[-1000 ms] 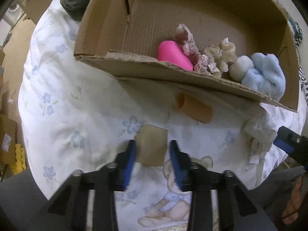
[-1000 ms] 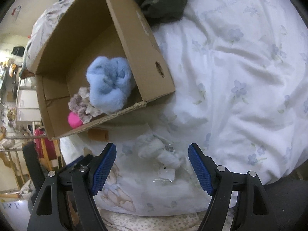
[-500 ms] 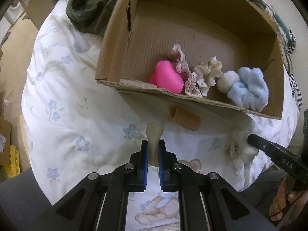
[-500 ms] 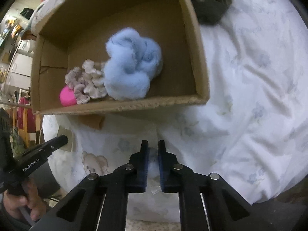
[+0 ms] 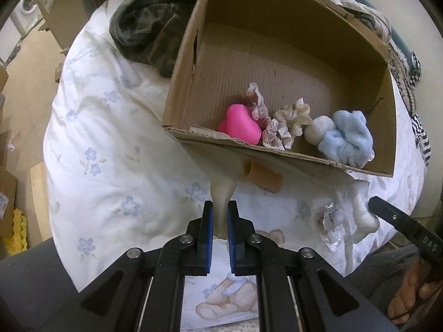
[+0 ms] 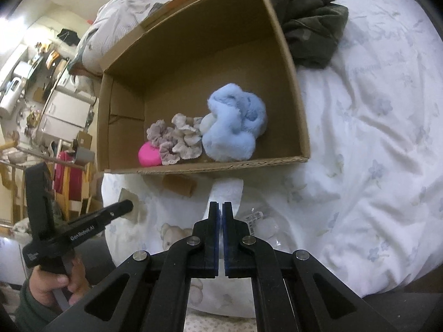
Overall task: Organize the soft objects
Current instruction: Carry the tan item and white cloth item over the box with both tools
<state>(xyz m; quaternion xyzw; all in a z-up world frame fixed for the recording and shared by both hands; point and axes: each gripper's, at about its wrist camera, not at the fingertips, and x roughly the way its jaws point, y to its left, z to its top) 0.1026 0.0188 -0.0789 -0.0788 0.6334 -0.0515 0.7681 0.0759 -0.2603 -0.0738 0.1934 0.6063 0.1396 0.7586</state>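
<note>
Beige sponge piece (image 5: 222,193) | just before cardboard box (image 5: 277,155), clamped in left gripper (image 5: 220,218) | light, squashy; pinch mid-body | right gripper (image 6: 221,215) clenched on white fluffy item (image 6: 225,193)

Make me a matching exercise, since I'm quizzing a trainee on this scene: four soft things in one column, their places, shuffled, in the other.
Things:
1. pink heart-shaped toy
2. fluffy blue scrunchie
3. beige sponge piece
4. tan foam roll

Places:
A. pinched in the left gripper
B. lying on the bedsheet just outside the cardboard box
C. in the box, at the row's right end in the left wrist view
D. in the box, at the row's left end in that view

Pairs: 1-D, 2-C, 3-A, 4-B
</note>
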